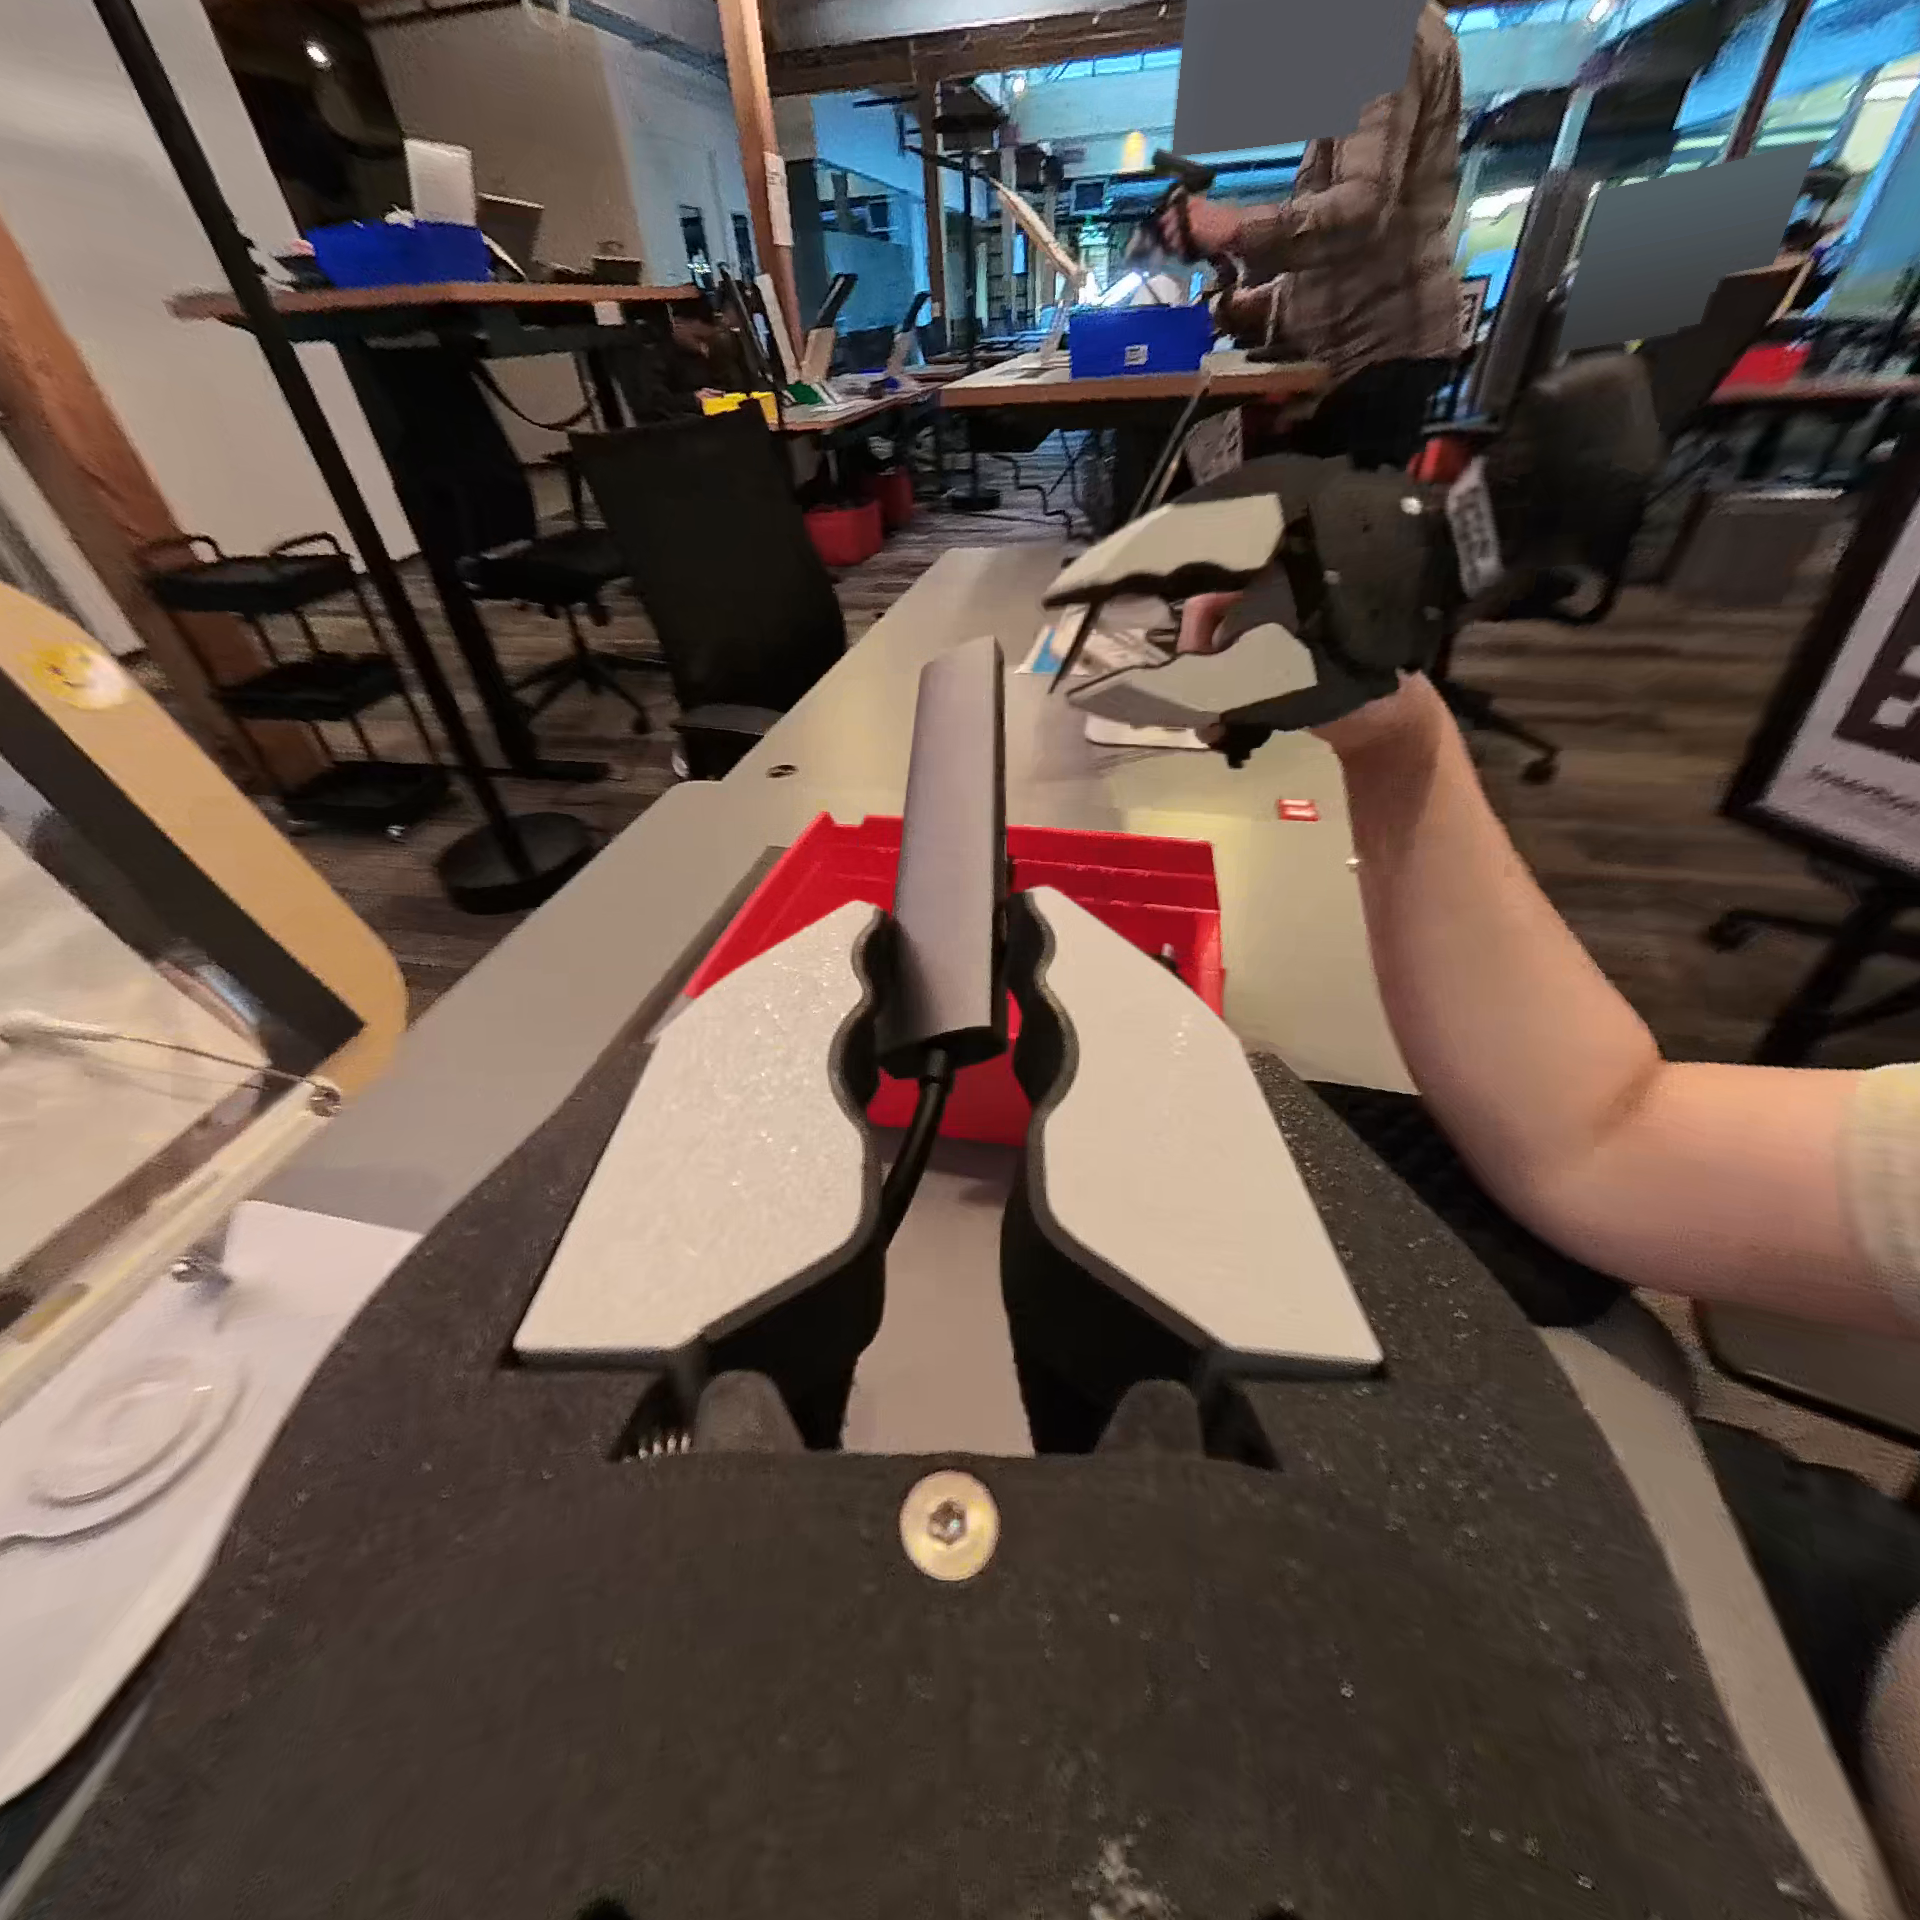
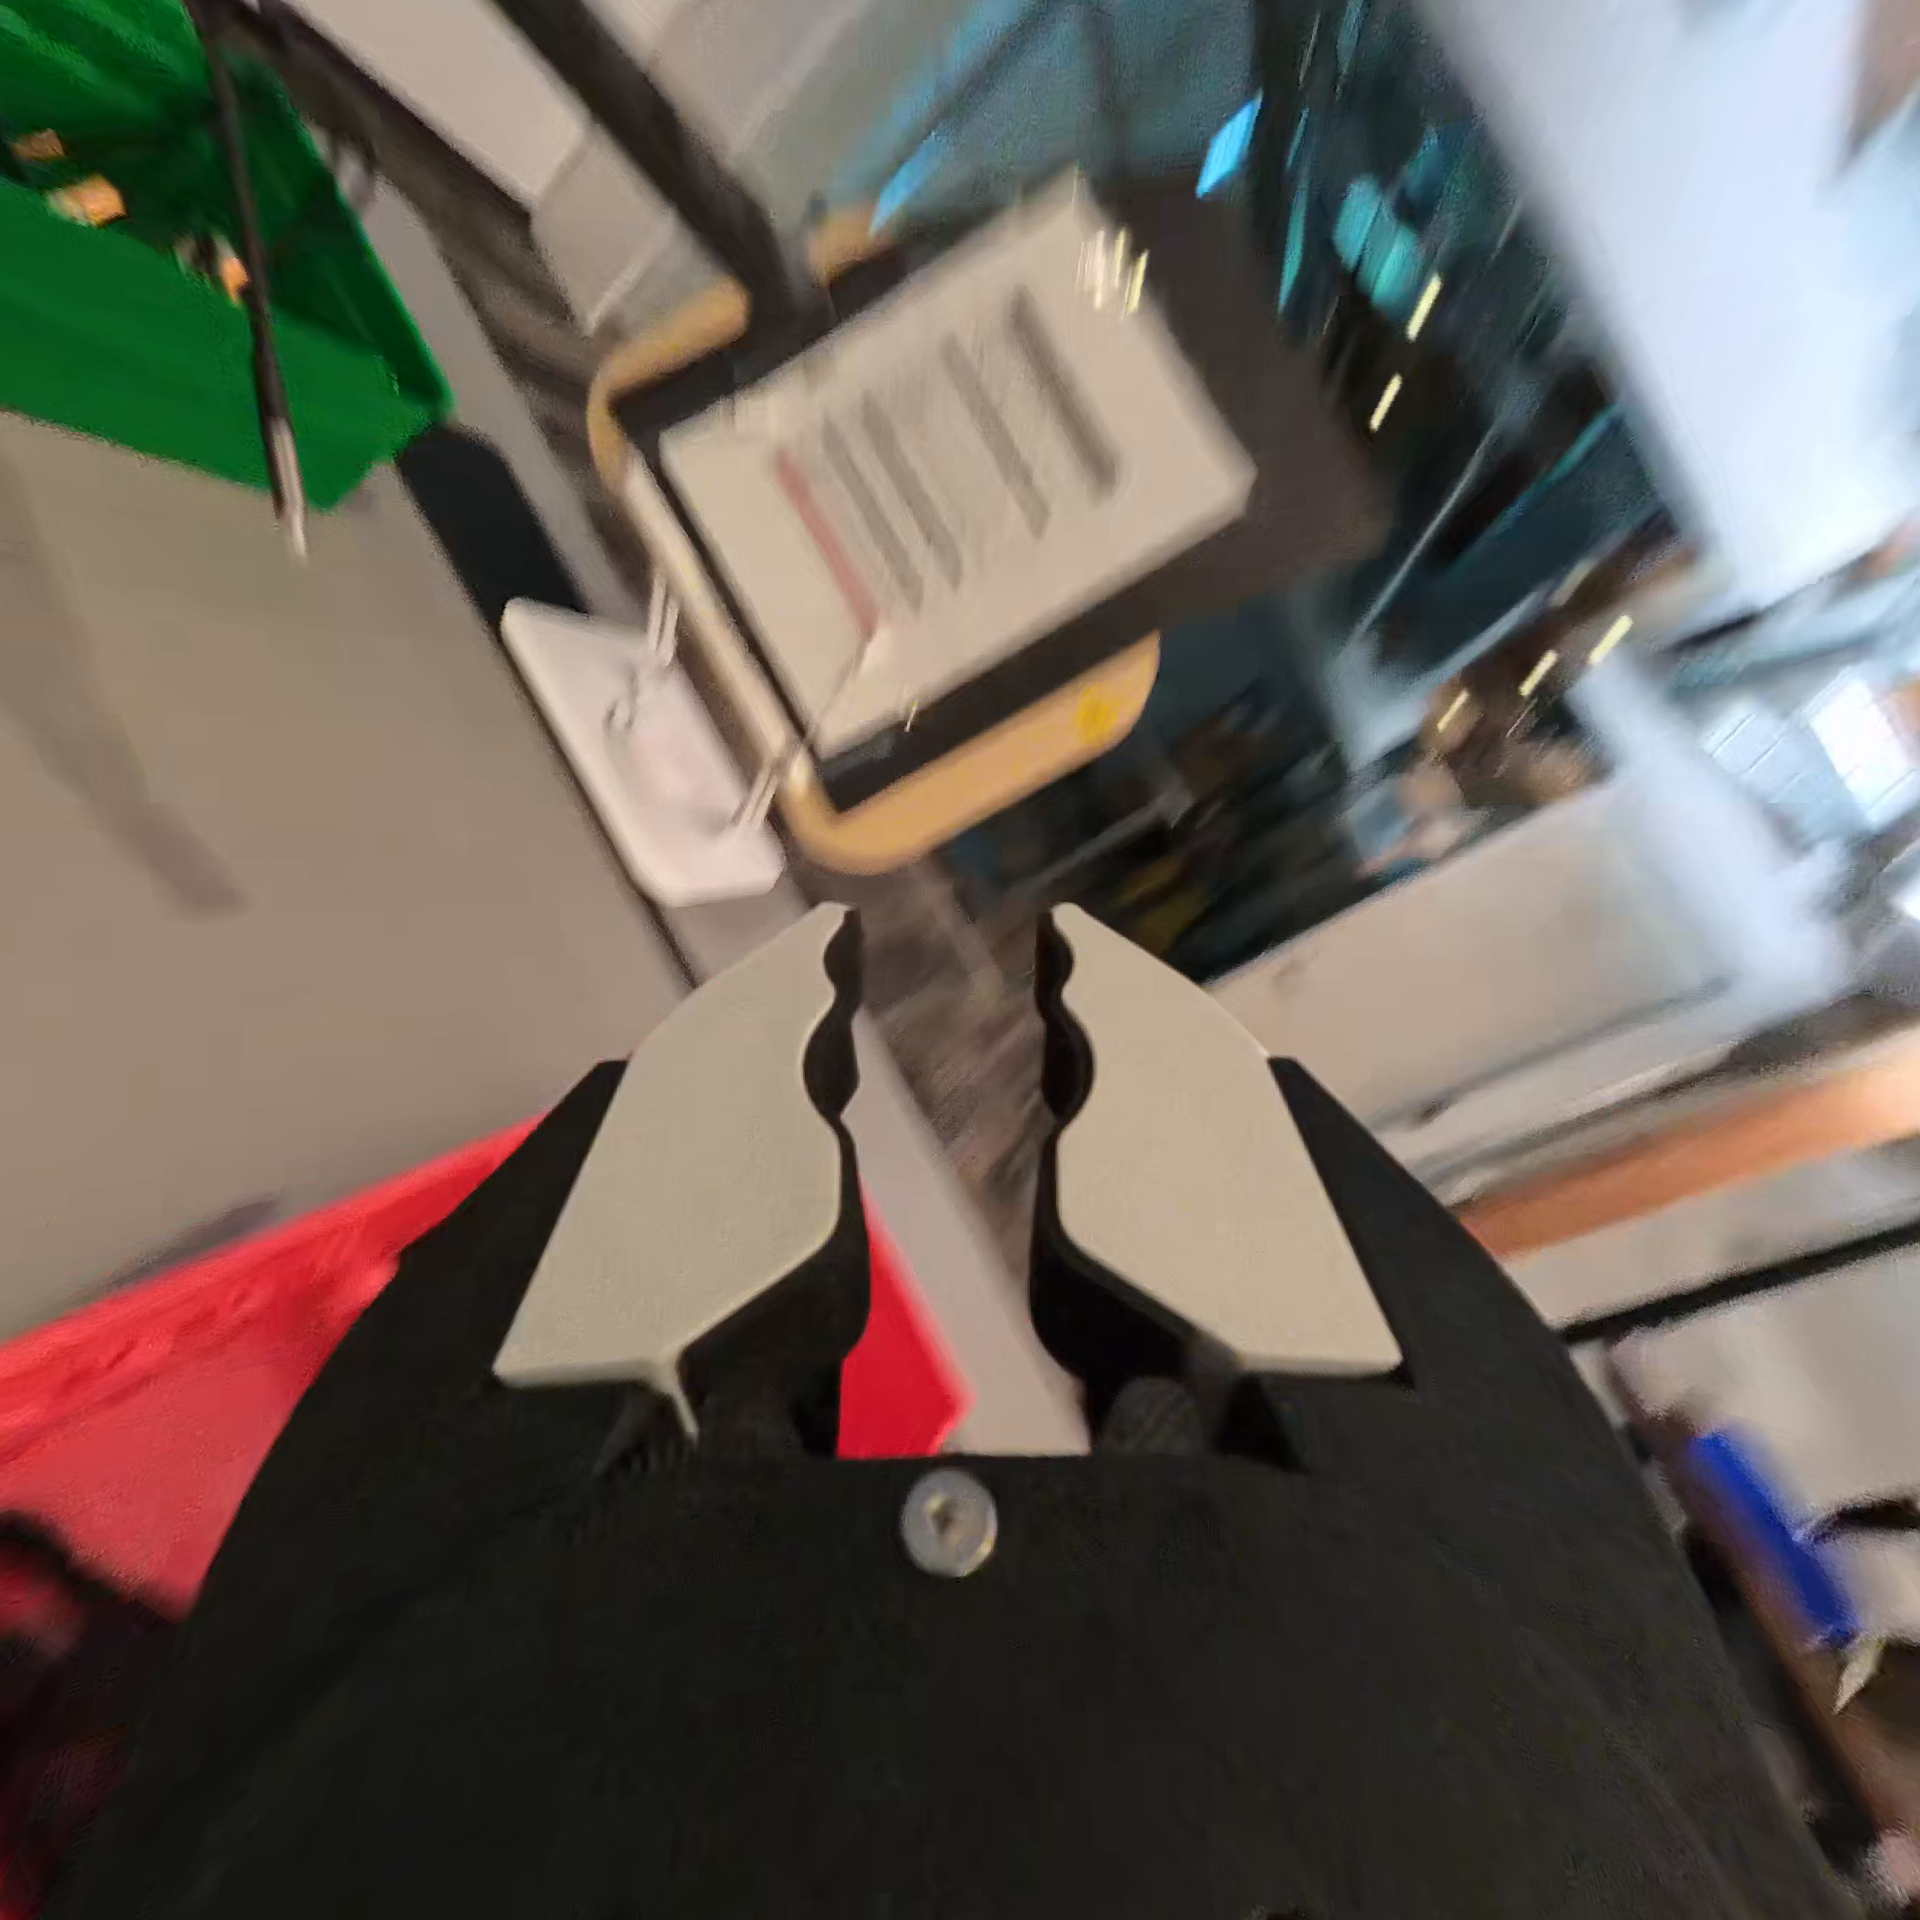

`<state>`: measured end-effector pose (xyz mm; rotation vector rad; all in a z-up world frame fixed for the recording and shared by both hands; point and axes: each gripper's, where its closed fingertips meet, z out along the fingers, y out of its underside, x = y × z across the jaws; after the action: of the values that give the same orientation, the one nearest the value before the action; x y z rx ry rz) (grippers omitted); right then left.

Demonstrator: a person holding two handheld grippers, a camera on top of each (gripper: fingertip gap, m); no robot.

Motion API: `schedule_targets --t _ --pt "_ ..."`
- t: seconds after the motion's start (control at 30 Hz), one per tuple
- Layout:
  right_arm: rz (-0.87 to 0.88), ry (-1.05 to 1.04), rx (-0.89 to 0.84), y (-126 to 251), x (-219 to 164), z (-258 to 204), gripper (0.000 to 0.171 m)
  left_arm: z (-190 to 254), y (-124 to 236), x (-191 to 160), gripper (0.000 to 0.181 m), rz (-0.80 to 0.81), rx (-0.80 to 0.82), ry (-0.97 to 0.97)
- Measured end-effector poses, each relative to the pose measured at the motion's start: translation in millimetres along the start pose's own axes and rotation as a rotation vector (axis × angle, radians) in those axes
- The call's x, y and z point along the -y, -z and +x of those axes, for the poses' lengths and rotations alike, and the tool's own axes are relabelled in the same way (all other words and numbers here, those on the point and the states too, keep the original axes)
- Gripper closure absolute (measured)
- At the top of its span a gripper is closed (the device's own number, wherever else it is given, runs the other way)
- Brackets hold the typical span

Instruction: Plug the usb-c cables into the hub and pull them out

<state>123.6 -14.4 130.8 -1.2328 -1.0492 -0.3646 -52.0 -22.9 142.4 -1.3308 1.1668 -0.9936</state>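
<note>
My left gripper (image 1: 951,920) is shut on the near end of a long dark grey hub (image 1: 951,790), which points away from me above a red bin (image 1: 1132,883). The hub's own black lead (image 1: 914,1143) hangs down between the fingers. My right gripper (image 1: 1065,649), held by a bare-armed hand, hovers farther back on the right. In its own blurred view the right gripper (image 2: 951,925) is open and empty. A thin black usb-c cable (image 2: 255,291) hangs at the upper left of that view, plug end (image 2: 289,509) down, outside the fingers.
The grey table (image 1: 1299,935) runs away from me. A green bin (image 2: 156,312) and the red bin (image 2: 208,1299) sit on it. A wood-framed panel with a paper sheet (image 2: 935,499) stands at the left edge. An office chair (image 1: 717,582) and a person (image 1: 1371,260) are beyond.
</note>
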Motion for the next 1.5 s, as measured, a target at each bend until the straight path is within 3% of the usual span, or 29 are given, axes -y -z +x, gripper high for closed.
schedule_targets --t 0.1,0.17,0.3,0.47,0.6,0.67,0.73,0.9,1.0,1.27,1.5 --pt "0.192 0.211 -0.028 -12 71 -22 0.140 -1 0 -4 0.160 -0.025 -0.007 0.024" --pt "0.211 0.352 -0.020 -29 94 -45 0.138 -3 -3 -12 0.160 -0.072 0.007 0.022" --pt "0.109 0.503 0.000 -66 90 -74 0.135 0 -11 -24 0.160 -0.145 0.007 0.008" --pt "0.130 0.465 0.076 -78 84 -89 0.157 5 -17 -35 0.160 -0.211 -0.012 -0.019" --pt "0.105 0.359 0.109 -76 81 -81 0.159 7 -17 -30 0.157 -0.171 -0.019 -0.070" --pt "0.071 0.387 0.020 -71 69 -60 0.160 2 -13 -23 0.133 -0.139 0.031 -0.079" --pt "0.017 0.326 -0.042 -59 48 -31 0.160 -5 -7 -18 0.124 -0.125 0.090 -0.086" --pt "-0.046 0.088 -0.162 -4 -22 32 0.160 -4 0 -16 0.128 -0.122 0.073 -0.082" --pt "-0.136 0.009 -0.180 19 -66 44 0.160 -4 -2 -21 0.130 -0.148 0.079 -0.093" --pt "-0.484 -0.127 0.222 -10 -181 -35 0.160 -3 -9 -28 0.130 -0.186 0.082 -0.101" --pt "-0.506 -0.040 0.271 -58 -214 -68 0.159 -7 -7 -30 0.131 -0.197 0.096 -0.097"
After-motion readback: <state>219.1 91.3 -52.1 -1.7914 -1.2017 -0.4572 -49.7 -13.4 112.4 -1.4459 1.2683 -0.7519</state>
